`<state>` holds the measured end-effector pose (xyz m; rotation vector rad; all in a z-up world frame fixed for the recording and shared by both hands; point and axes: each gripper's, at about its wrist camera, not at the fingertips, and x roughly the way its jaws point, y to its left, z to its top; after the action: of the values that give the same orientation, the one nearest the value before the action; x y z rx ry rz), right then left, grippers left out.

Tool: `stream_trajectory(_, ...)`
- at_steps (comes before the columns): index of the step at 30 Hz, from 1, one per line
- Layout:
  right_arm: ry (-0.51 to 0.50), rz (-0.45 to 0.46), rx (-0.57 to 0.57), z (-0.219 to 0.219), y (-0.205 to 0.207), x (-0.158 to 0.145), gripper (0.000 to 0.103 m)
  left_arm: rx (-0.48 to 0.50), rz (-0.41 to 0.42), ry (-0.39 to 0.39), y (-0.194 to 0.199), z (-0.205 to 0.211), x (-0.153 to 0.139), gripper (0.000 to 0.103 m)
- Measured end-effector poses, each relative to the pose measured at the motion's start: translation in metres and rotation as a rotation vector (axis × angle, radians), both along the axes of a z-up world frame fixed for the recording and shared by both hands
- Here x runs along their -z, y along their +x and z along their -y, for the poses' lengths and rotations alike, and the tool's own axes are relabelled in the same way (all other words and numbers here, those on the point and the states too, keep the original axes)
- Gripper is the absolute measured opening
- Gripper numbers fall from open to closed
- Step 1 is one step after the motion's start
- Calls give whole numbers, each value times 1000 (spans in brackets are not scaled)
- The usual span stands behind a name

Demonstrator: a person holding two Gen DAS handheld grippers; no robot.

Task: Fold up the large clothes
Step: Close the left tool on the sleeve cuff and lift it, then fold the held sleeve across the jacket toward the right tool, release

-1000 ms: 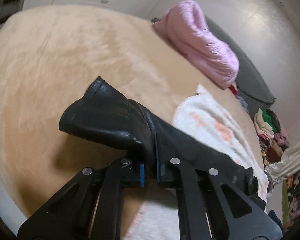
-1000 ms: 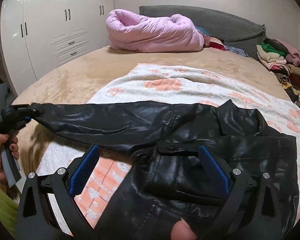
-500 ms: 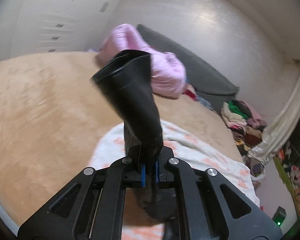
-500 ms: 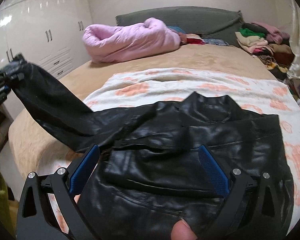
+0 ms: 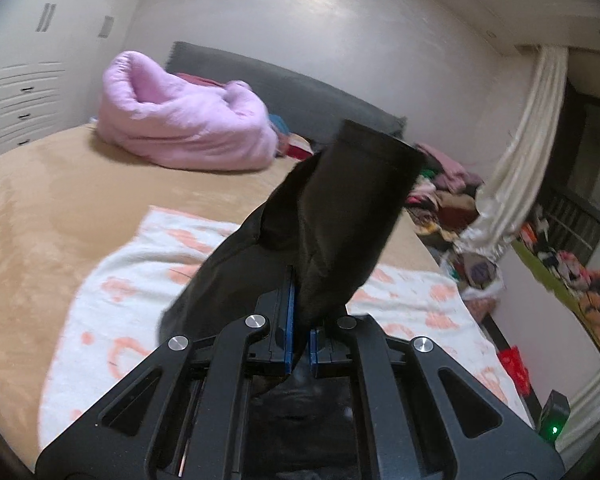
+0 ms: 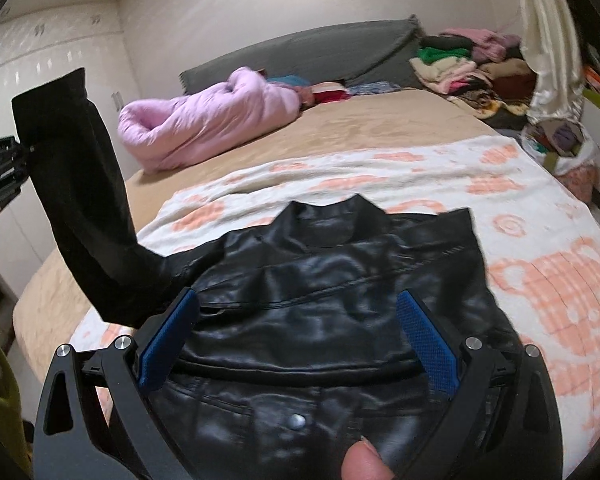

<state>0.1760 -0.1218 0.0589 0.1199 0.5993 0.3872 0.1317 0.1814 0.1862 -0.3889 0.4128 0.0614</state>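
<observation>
Two handheld grippers work over a black leather jacket [image 6: 340,312] spread on a bed. Its body lies flat on a white towel with peach-orange flower shapes [image 6: 540,264], collar pointing away toward the grey headboard [image 6: 320,48] and hem nearest the right wrist camera, so its long axis runs from the near edge of the bed toward the head. The leather is glossy and creased, with raised seams across the shoulders and a round metal snap [image 6: 297,421] near the hem.

One sleeve [image 6: 80,208] is lifted off the bed at the jacket's left side, rising steeply up and outward, its squared cuff at the top. The left gripper [image 5: 300,336] is clenched on this sleeve, blue pads pressed against the dark material; from its own camera the sleeve stands upright like a wide tube, its matte open cuff [image 5: 376,148] tilted to the right.

The right gripper [image 6: 300,344] hovers just above the lower back of the jacket, its two blue textured pads spread wide and holding nothing. A fingertip [image 6: 364,460] shows at the bottom edge.

Under the towel lies a soft tan bedspread [image 5: 40,200]. A puffy pink quilt [image 5: 180,128], rolled up, rests near the headboard, and a pile of mixed clothes [image 6: 468,64] sits at the far right corner
</observation>
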Motion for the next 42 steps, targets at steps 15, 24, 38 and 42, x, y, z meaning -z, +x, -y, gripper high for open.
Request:
stream_trajectory(15, 83, -36, 165, 97, -9, 13, 98, 201, -131, 65, 43, 110, 62, 0)
stream_trajectory(24, 129, -53, 193, 130, -3, 18, 99, 281, -304, 172, 62, 161, 141, 3)
stream_trajectory(38, 262, -345, -47, 87, 54, 62, 88, 317, -480, 296, 45, 175, 204, 49)
stream_trajectory(42, 310, -438, -110, 56, 67, 78, 78, 365, -473, 242, 26, 166, 200, 85)
